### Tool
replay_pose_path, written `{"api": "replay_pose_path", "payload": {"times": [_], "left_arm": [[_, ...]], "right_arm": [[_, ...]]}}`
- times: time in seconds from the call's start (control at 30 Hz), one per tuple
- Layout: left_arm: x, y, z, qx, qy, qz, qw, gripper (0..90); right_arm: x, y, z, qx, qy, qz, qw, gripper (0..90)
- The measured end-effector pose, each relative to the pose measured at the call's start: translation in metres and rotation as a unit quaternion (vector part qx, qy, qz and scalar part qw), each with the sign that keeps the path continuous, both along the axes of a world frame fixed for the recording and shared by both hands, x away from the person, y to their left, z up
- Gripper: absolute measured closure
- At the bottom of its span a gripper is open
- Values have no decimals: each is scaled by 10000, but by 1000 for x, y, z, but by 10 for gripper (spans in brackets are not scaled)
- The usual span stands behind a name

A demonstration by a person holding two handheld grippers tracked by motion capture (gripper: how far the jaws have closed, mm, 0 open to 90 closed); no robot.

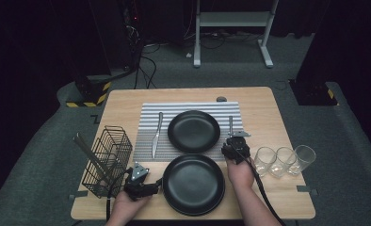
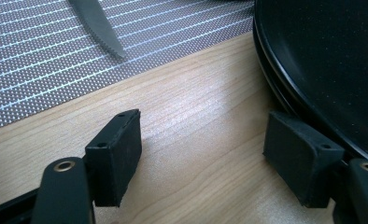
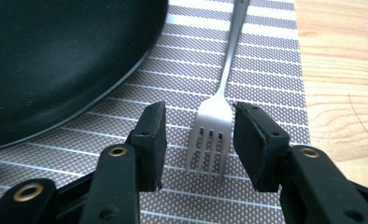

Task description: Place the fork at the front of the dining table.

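Observation:
A striped placemat point(image 1: 188, 107) carries a knife point(image 1: 156, 135) on its left, a black plate point(image 1: 193, 131) in the middle and a fork point(image 1: 230, 125) on its right. Another black plate point(image 1: 193, 184) lies on the wood nearer me. My right gripper point(image 1: 232, 137) is open, and in the right gripper view its jaws straddle the tines of the fork point(image 3: 210, 137) with small gaps either side. My left gripper point(image 1: 158, 184) is open over bare wood, its right jaw close against the rim of the near plate point(image 2: 313, 60). The knife tip point(image 2: 102, 28) lies ahead.
A black wire basket point(image 1: 108, 160) with a grey utensil leaning from it stands at the table's left edge. Three clear glasses point(image 1: 285, 160) sit in a row at the right. A small grey disc point(image 1: 221, 99) lies at the far edge.

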State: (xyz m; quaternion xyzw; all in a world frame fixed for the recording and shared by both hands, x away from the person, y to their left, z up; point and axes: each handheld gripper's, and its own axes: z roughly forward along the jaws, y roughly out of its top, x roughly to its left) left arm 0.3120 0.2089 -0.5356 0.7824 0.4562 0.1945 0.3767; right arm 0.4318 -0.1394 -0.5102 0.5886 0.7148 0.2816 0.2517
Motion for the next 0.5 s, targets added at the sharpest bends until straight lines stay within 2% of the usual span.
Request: {"api": "replay_pose_path", "payload": {"times": [0.07,0.23,0.3,0.4,0.5], "left_arm": [[0,0,0,0,0,0,10000,280],[0,0,0,-2,3,2,10000,280],[0,0,0,1,1,-2,10000,280],[0,0,0,1,5,-1,10000,280],[0,0,0,2,1,-2,10000,280]], "right_arm": [[1,0,-2,-82,36,-41,10000,530],[3,0,-6,-110,193,-44,9997,524],[4,0,-8,-89,276,-39,9996,554],[3,1,-9,-27,246,24,9997,632],[2,2,-9,-85,214,99,9997,642]]}}
